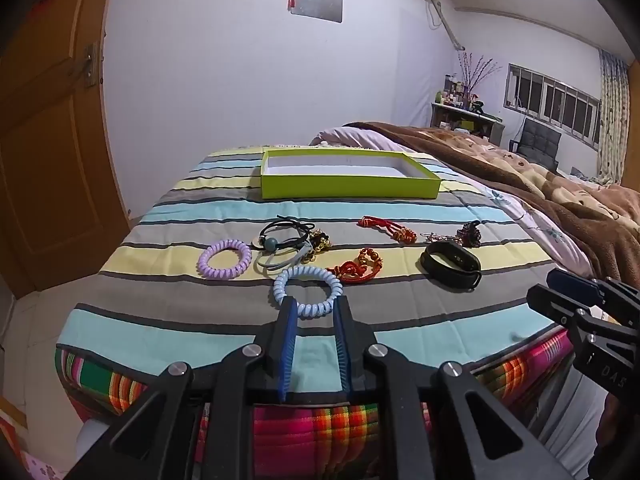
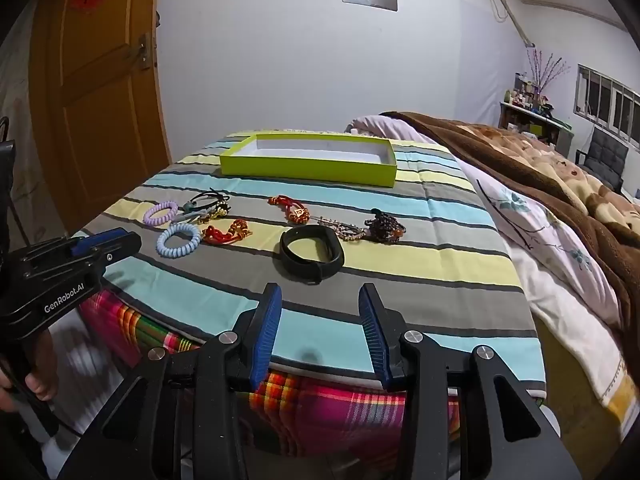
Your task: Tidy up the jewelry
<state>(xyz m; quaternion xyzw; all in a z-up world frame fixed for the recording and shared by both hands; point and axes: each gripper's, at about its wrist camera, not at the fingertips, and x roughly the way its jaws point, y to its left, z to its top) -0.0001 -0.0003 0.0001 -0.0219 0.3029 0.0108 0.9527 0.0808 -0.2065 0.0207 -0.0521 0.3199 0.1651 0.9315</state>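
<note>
Left gripper (image 1: 314,308) spread, lined on blue coil tie (image 1: 308,288): pinch near loop only (soft, springy), lift clear toward green tray (image 1: 348,186). Right gripper (image 2: 320,300) spread, idle.

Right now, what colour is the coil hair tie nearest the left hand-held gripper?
Light blue; the coil hair tie shows best in the left wrist view.

near arc of blue coil band (image 1: 307,290) masked by finger pads (image 1: 289,332) | dark bead cluster (image 2: 385,225) too small to be identified | door (image 2: 96,80) cropped at frame edge
</note>
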